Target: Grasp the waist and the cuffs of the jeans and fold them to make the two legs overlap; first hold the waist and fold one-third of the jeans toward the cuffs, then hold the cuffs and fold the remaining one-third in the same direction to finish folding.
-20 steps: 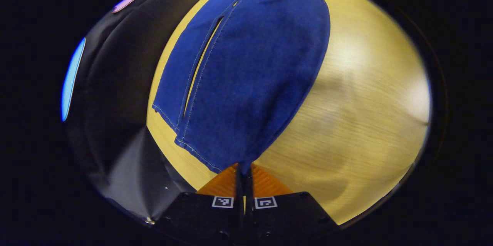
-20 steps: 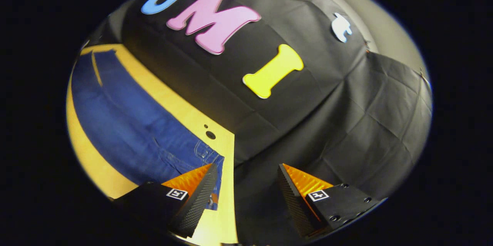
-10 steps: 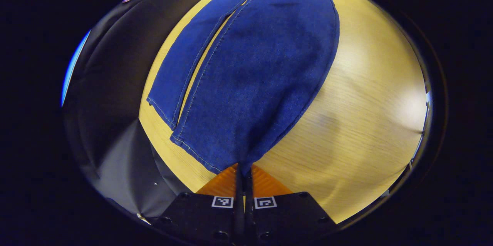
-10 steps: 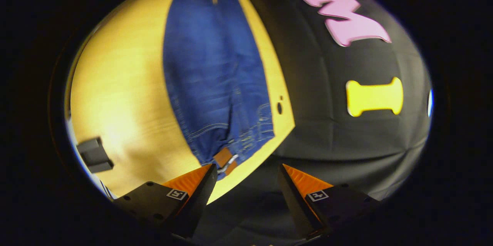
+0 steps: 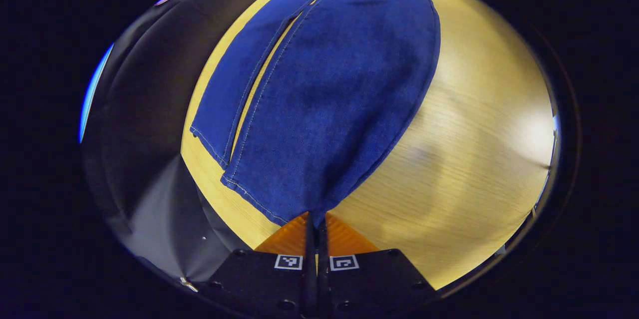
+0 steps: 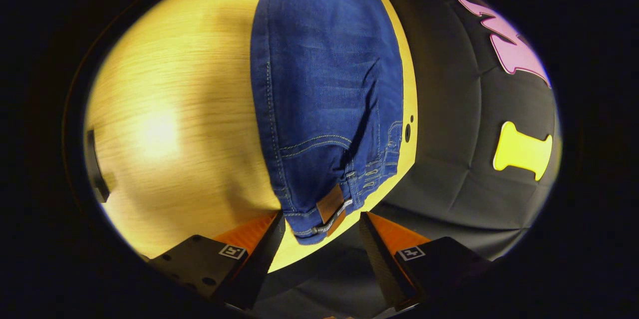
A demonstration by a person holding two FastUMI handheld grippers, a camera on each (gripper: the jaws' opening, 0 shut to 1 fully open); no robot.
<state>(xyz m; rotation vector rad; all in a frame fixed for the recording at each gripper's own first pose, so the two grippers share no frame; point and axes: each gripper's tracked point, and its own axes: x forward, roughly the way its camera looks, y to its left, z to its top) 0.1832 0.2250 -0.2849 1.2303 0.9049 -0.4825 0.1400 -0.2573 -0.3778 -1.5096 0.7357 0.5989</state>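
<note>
**Right gripper lines up on the waist; left keeps its pinch on the cuff**

Jeans (image 5: 324, 84) lie flat on the wooden table (image 5: 474, 159), long axis running up the frame in both views. In the left gripper view the cuffs sit at the bottom and the legs (image 5: 239, 84) run away toward the top, with a thin strip of table showing between them at upper left. In the right gripper view the waist (image 6: 324, 209), with its leather patch (image 6: 330, 204), is at lower centre and the legs recede upward.

Change over the last second: the right gripper view has swung from the booth wall round to the jeans, and the waist now sits just ahead of the gap between the fingers. The left gripper view is almost unchanged.

Left gripper (image 5: 316, 224): fingers closed together, clamped on the near cuff (image 5: 299, 206), cloth entering the pinch.

Right gripper (image 6: 322, 231): fingers spread wide, nothing between them yet; waist edge lies close in front, whether touching I cannot tell.

Judgement: the leg-overlap fold looks about to begin once the waist is gripped.
</note>
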